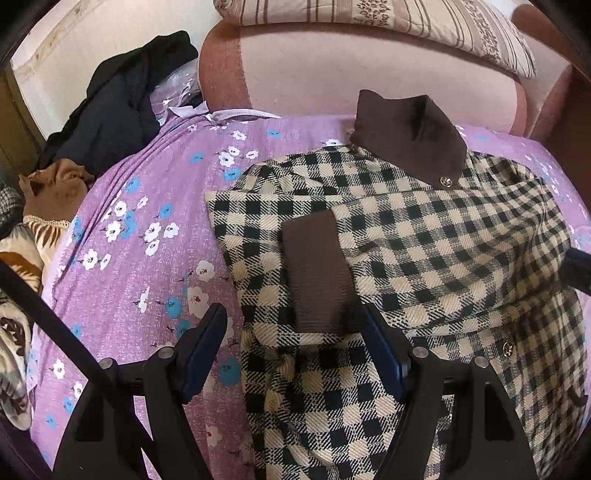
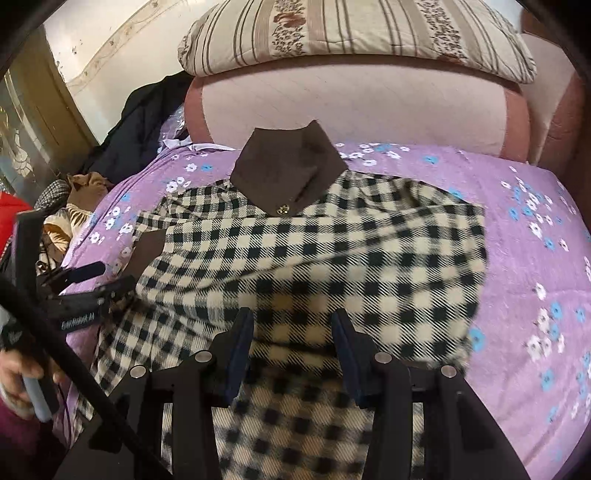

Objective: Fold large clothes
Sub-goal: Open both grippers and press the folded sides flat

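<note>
A black-and-cream checked coat [image 1: 424, 258] with a brown collar [image 1: 410, 136] lies on the purple flowered bedspread [image 1: 147, 236], collar toward the headboard, both sleeves folded across its front. The brown cuff [image 1: 314, 273] of one sleeve lies on top. My left gripper [image 1: 295, 325] is open and empty, its fingers on either side of the cuff's near end, just above the coat's left edge. In the right wrist view the coat [image 2: 332, 251] and collar [image 2: 291, 177] fill the middle. My right gripper [image 2: 291, 325] is open and empty over the coat's lower middle. The left gripper [image 2: 92, 284] shows at the coat's left edge.
A pink padded headboard [image 1: 369, 66] with a striped pillow [image 1: 388, 18] on top stands at the far end. Dark clothes [image 1: 122, 99] and a brown garment [image 1: 55, 184] are piled at the far left. Patterned blankets [image 1: 18, 258] lie beside the bed on the left.
</note>
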Demonstrator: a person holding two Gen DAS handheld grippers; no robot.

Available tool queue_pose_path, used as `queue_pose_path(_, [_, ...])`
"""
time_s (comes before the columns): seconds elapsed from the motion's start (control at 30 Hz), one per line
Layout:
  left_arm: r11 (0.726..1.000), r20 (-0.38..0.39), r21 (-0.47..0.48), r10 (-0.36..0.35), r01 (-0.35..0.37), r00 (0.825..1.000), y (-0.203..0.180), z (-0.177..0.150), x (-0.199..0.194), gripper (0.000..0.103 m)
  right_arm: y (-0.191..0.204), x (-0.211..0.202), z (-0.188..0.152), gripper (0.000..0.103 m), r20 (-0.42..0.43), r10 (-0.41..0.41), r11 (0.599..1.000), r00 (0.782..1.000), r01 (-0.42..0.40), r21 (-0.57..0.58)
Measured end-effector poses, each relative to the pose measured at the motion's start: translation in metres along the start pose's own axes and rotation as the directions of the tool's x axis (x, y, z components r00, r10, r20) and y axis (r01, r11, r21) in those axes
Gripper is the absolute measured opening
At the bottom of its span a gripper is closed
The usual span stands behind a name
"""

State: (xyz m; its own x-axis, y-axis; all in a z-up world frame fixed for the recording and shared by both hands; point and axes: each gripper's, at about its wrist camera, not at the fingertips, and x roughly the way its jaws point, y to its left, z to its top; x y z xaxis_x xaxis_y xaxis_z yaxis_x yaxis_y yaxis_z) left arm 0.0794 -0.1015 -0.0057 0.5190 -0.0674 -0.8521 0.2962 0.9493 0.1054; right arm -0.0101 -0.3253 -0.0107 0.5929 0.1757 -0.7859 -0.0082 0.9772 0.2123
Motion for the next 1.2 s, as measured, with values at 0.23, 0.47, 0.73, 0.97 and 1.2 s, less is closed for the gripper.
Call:
queue_pose_path(0.23, [1.000, -0.011, 0.012, 0.015, -0.015, 1.000, 0.000, -0.003, 0.015, 0.073, -0.021, 0.044, -0.010, 0.048, -0.088, -0.103, 0.994, 0.991, 0.106, 0.035])
queue_pose_path(0.47, [0.999, -0.007, 0.023, 0.035, -0.035, 0.999, -0.004, -0.006, 0.021, 0.074, -0.021, 0.036, -0.018, 0.047, -0.126, -0.123, 0.992, 0.984, 0.124, -0.002])
queue_pose_path(0.73, [0.999, -0.009, 0.010, 0.036, -0.036, 0.999, -0.004, -0.009, 0.019, 0.074, -0.039, 0.021, -0.019, 0.057, -0.078, -0.194, 0.979, 0.978, 0.198, 0.048])
queue_pose_path(0.97, [1.000, -0.024, -0.009, 0.013, -0.014, 1.000, 0.001, -0.009, 0.021, 0.074, -0.056, 0.009, -0.027, 0.057, -0.067, -0.080, 0.982, 0.995, 0.090, 0.169])
queue_pose_path(1.2, [0.989, -0.050, -0.121, -0.088, 0.082, 0.995, 0.024, -0.007, 0.024, 0.074, -0.050, 0.010, -0.028, 0.057, -0.042, 0.063, 0.968, 0.997, -0.051, 0.245])
